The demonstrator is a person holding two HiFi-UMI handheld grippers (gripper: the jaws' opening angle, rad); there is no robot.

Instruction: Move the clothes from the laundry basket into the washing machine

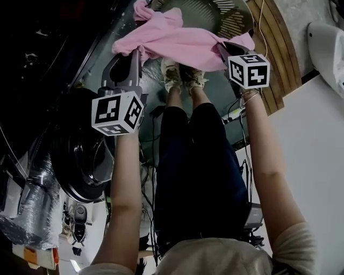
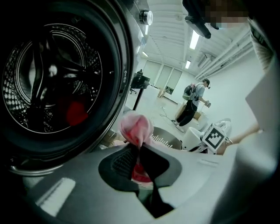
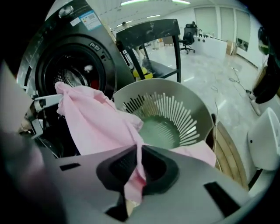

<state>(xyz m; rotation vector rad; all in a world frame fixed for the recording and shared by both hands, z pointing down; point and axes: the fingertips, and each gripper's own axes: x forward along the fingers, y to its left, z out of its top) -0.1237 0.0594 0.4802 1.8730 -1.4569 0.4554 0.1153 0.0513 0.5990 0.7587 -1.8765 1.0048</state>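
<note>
As we look down along our arms, the washing machine (image 1: 80, 156) sits dark at the far left. In the left gripper view its steel drum (image 2: 52, 78) gapes close beside the tool, and a red patch (image 2: 76, 111) shows inside, though we cannot tell what it is. Our left tool (image 1: 137, 53) is pinched tight on one end of the pink garment (image 1: 177, 40), and a small bunch of cloth (image 2: 136, 129) pokes out past its closed jaws. From there the garment stretches across to the other tool, held up off the floor above our shoes (image 1: 172, 72). It hangs in front of the grey slotted laundry basket (image 1: 226, 16), and we cannot tell whether cloth and rim touch. Our right tool (image 1: 224, 49) is clamped on the garment's other end, where a thin fold (image 3: 139, 164) runs straight through the narrow gap between its jaws. Right of the basket a wooden slatted board (image 1: 277, 53) lies on the floor. Far off in the left gripper view, a person (image 2: 192, 103) with a backpack stands in the bright room.
</note>
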